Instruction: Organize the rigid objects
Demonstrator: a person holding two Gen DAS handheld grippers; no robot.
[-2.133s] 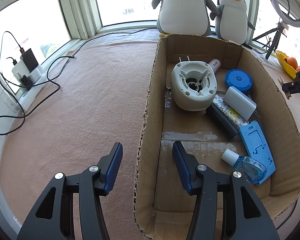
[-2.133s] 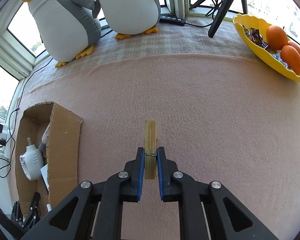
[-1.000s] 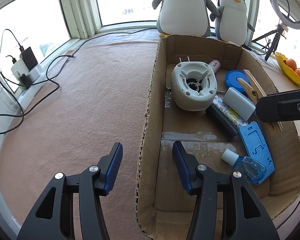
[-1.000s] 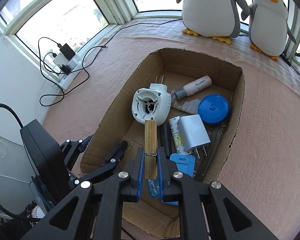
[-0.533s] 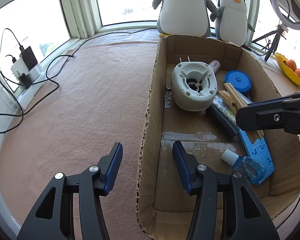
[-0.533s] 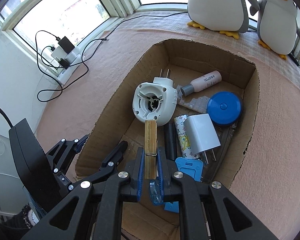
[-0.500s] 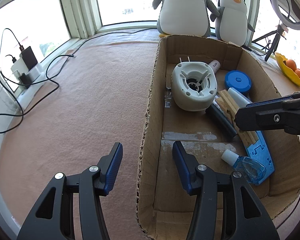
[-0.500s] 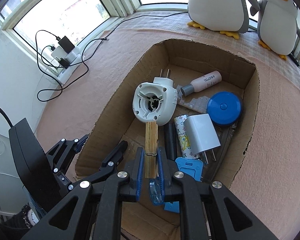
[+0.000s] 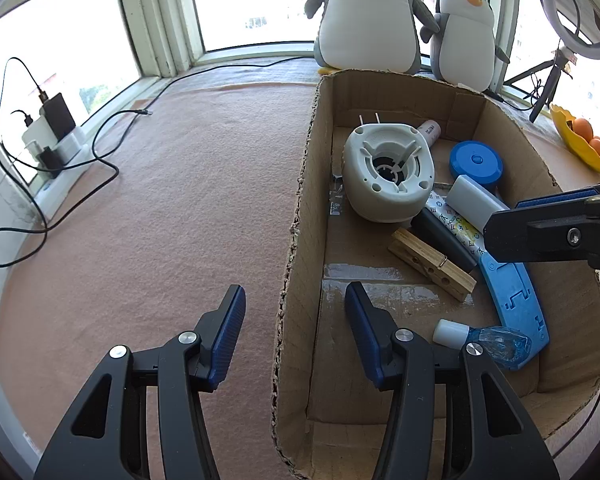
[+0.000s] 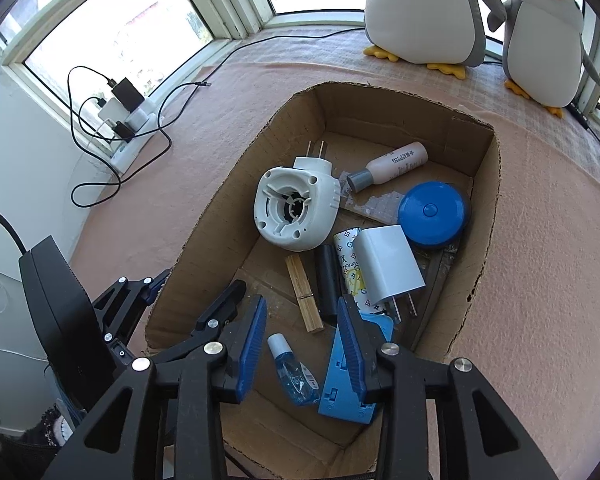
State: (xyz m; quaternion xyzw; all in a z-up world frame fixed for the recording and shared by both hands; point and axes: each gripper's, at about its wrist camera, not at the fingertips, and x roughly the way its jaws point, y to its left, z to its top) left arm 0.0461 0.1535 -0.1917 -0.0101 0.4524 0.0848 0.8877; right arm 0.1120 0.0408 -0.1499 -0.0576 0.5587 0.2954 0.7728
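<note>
Your right gripper (image 10: 301, 304) hangs over the near end of the cardboard box (image 9: 300, 240), pointing steeply down. Its jaws are opening and nothing is between the blue pads.

The wooden clothespin (image 10: 304, 296) lies flat on the box floor, free of both grippers. It sits just near of the white plug-in device (image 10: 296, 212), and its right side lies alongside the black cylinder (image 10: 327, 280). In your left wrist view the clothespin (image 9: 432, 264) runs at a slant from the device towards the blue plastic stand (image 9: 512, 296).

Your left gripper (image 9: 293, 292) straddles the box's left wall near the near corner, one finger outside over the pink mat (image 9: 160, 200) and one inside. Its jaws stand spread, and the pads are clear of the cardboard on both sides.

Other things in the box:
- A white charger (image 10: 388, 264) rests to the right of the black cylinder, on a patterned tube.
- A round blue lid (image 10: 432, 210) lies further away, by the right wall.
- A pale pink bottle (image 10: 392, 164) lies on its side near the far wall.
- A small blue bottle (image 10: 294, 372) with a white cap lies at the near end, just left of the blue stand.

Beyond the box, two plush penguins (image 9: 366, 20) stand at the window. A yellow bowl (image 9: 580, 144) holding oranges sits far right, and a power strip (image 9: 56, 140) with chargers is on the far left sill.
</note>
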